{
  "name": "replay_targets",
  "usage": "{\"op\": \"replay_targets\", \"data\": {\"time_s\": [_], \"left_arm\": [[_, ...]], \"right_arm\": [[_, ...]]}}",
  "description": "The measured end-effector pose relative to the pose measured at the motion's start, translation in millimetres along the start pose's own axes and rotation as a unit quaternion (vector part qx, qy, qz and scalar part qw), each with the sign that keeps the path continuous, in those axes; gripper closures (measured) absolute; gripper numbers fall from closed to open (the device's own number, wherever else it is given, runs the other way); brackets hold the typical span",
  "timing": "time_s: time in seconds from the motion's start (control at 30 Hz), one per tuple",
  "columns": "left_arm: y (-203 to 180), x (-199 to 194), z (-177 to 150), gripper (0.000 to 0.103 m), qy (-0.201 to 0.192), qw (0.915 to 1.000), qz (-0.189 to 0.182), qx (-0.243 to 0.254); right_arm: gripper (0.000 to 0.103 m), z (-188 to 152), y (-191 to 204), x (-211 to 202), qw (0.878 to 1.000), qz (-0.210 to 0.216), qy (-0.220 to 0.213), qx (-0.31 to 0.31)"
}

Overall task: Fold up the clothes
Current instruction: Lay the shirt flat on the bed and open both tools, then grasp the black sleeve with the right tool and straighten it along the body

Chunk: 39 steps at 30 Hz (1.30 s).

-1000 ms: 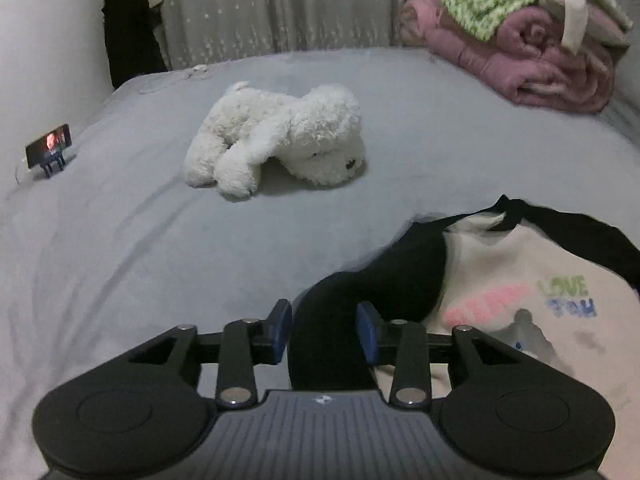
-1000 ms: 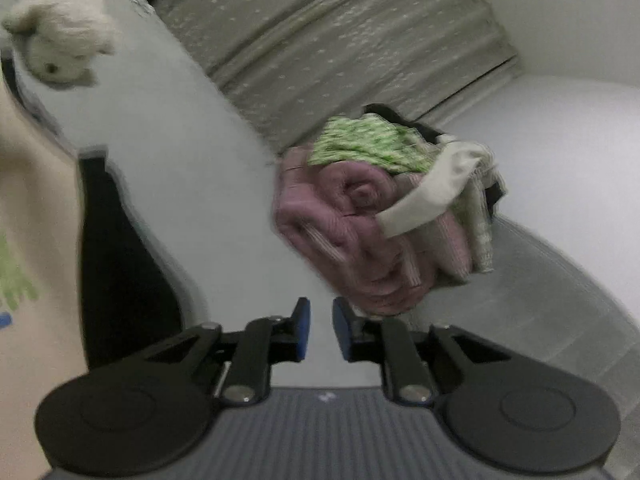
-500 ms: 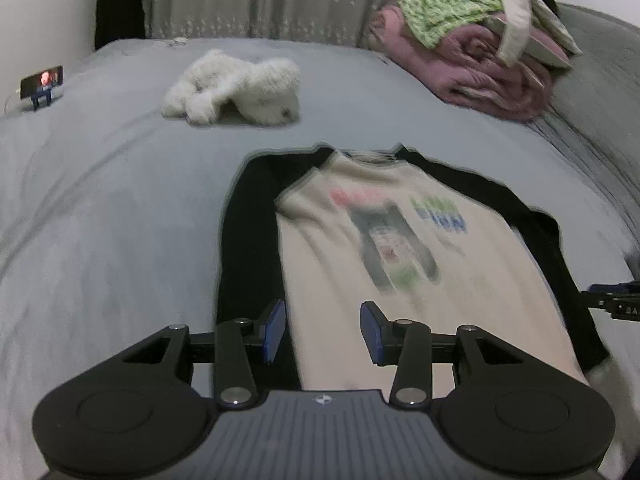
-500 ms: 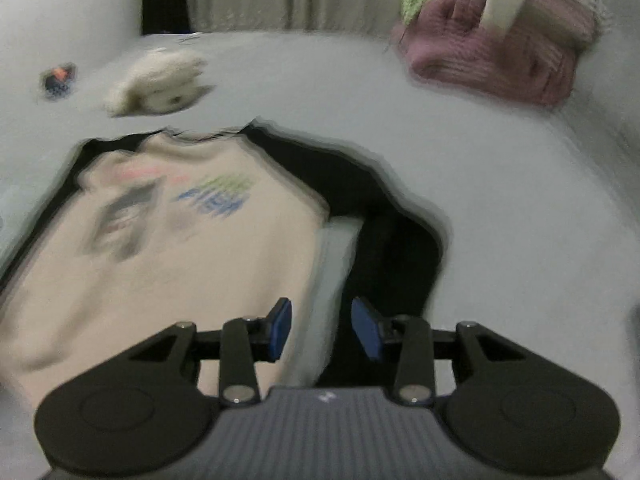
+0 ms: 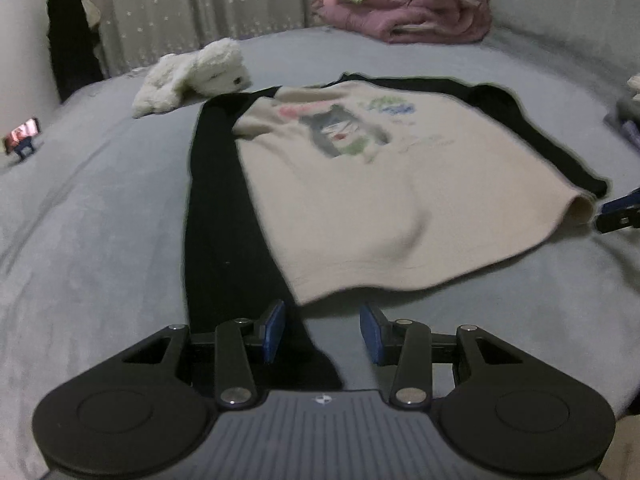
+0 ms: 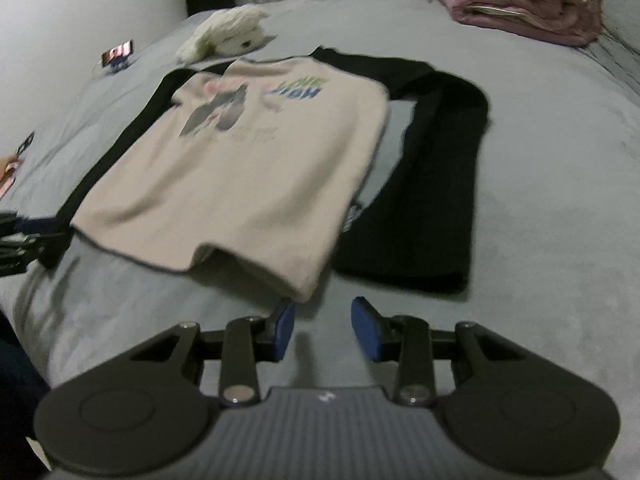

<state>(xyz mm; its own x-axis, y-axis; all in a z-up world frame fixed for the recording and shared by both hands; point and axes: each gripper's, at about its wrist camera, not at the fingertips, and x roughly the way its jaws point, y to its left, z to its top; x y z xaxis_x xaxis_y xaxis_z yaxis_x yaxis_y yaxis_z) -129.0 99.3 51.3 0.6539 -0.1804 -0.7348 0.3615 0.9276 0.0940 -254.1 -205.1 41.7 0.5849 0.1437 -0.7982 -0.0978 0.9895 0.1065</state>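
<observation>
A cream shirt (image 5: 360, 208) with black long sleeves and a printed front lies flat on the grey bed (image 5: 80, 240), collar at the far end. My left gripper (image 5: 322, 330) is open, low over the end of the shirt's left black sleeve (image 5: 224, 232), just short of the hem. In the right wrist view the shirt (image 6: 248, 176) lies ahead, its other sleeve (image 6: 432, 200) folded down beside it. My right gripper (image 6: 323, 328) is open just short of the near hem corner, with nothing between its fingers. Each gripper's tip shows at the edge of the other's view.
A white plush toy (image 5: 192, 76) lies beyond the collar. A pile of pink blanket and clothes (image 5: 408, 12) sits at the far right. A phone on a stand (image 5: 22, 140) is at the bed's left side. A curtain hangs behind the bed.
Both grippers have drawn back from the shoulder end to the hem end of the shirt. The right view swung from the pink pile onto the shirt, and its jaws stand slightly wider.
</observation>
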Motion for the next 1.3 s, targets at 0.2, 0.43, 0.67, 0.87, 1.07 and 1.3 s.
{"op": "replay_targets", "data": {"time_s": [0.2,0.43,0.67,0.87,1.07,1.3], "left_arm": [[28,15,13,0.072,-0.007,0.9984,0.045,-0.034],[30,5,15,0.085,-0.038,0.9981,0.048,-0.001],[18,9,13,0.088,-0.030,0.9947,0.088,0.044],[30,-46,13,0.092,-0.091,0.9868,0.127,0.042],[41,-75,3,0.092,-0.117,0.9889,0.077,0.052],[40,-44,-8,0.090,-0.031,0.9953,0.057,0.072]], "right_arm": [[0.093,15,13,22,0.998,-0.051,-0.026,-0.002],[0.093,19,-3,2,0.991,-0.098,-0.088,0.030],[0.094,14,-10,-13,0.990,-0.078,-0.105,0.043],[0.094,5,-14,-24,0.992,-0.045,-0.104,0.050],[0.094,-1,-36,-53,0.986,0.068,-0.116,0.100],[0.093,-4,-28,-17,0.999,0.019,-0.005,0.045]]}}
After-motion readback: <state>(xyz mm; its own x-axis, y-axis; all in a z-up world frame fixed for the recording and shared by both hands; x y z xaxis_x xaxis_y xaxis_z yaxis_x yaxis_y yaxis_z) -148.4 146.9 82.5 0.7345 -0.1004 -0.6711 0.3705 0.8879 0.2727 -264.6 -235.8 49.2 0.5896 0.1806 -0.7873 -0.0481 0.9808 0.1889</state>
